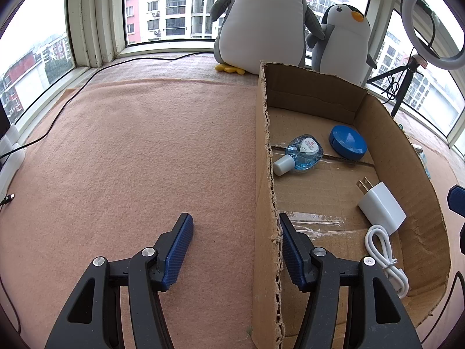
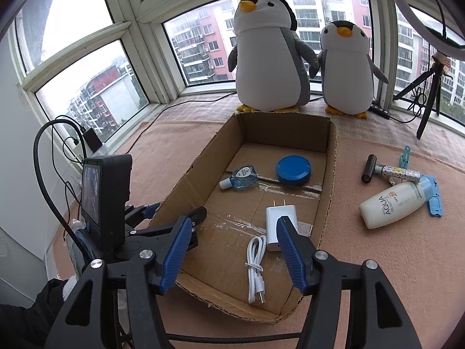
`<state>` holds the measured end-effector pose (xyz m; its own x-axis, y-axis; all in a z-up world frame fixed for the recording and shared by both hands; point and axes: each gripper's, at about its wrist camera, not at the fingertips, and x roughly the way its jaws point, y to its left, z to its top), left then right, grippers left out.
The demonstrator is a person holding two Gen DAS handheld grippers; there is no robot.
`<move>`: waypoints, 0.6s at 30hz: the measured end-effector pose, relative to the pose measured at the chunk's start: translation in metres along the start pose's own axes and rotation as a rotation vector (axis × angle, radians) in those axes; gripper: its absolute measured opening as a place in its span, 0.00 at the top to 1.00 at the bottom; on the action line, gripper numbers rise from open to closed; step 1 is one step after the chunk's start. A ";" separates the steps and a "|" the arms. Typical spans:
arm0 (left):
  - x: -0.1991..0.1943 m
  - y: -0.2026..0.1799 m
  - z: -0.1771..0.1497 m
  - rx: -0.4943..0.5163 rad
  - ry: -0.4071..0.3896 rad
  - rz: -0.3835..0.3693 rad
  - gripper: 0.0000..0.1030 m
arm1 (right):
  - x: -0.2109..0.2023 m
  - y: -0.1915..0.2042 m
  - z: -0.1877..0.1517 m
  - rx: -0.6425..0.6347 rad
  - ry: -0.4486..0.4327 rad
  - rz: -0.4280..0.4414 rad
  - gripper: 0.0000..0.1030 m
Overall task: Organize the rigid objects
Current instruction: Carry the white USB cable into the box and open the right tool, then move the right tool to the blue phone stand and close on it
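An open cardboard box (image 2: 328, 180) lies on the pink felt mat. Inside it are a blue round tin (image 2: 293, 170), a small blue liquid bottle (image 2: 239, 177), a white plug charger (image 2: 280, 218) and a coiled white cable (image 2: 255, 267). My right gripper (image 2: 232, 250) hangs open over the box's near end, holding nothing. My left gripper (image 1: 237, 247) is open and straddles the box's left wall (image 1: 264, 174); the wall runs close to its right finger. The left wrist view also shows the tin (image 1: 347, 142), bottle (image 1: 302, 154), charger (image 1: 380, 206) and cable (image 1: 386, 258).
Right of the box lie a white sunscreen bottle (image 2: 392, 203), a black cylinder (image 2: 367, 168), a patterned tube (image 2: 398, 171) and blue clips (image 2: 434, 197). Two plush penguins (image 2: 270, 58) stand behind the box. A ring-light tripod (image 2: 430, 93) is at the back right, and cables (image 1: 58, 110) run along the left.
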<state>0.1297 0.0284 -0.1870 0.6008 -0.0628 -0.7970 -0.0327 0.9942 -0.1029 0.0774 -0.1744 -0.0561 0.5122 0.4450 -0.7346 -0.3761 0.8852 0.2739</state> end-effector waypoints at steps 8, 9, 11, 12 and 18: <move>-0.001 0.000 -0.001 0.000 0.000 0.000 0.39 | -0.010 -0.018 -0.001 0.045 -0.020 -0.025 0.36; 0.000 0.000 -0.001 0.000 0.000 0.000 0.39 | -0.013 -0.023 -0.003 0.057 -0.026 -0.032 0.35; -0.001 0.000 -0.001 0.000 0.000 0.000 0.39 | -0.018 -0.033 -0.005 0.080 -0.032 -0.050 0.34; 0.000 0.000 0.000 0.000 0.000 0.000 0.39 | -0.020 -0.040 -0.006 0.092 -0.034 -0.066 0.34; -0.001 0.000 -0.001 0.000 0.000 0.000 0.39 | -0.035 -0.081 -0.019 0.176 -0.048 -0.148 0.34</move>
<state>0.1287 0.0284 -0.1871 0.6011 -0.0631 -0.7967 -0.0325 0.9941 -0.1033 0.0753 -0.2644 -0.0642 0.5894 0.3111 -0.7455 -0.1561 0.9493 0.2728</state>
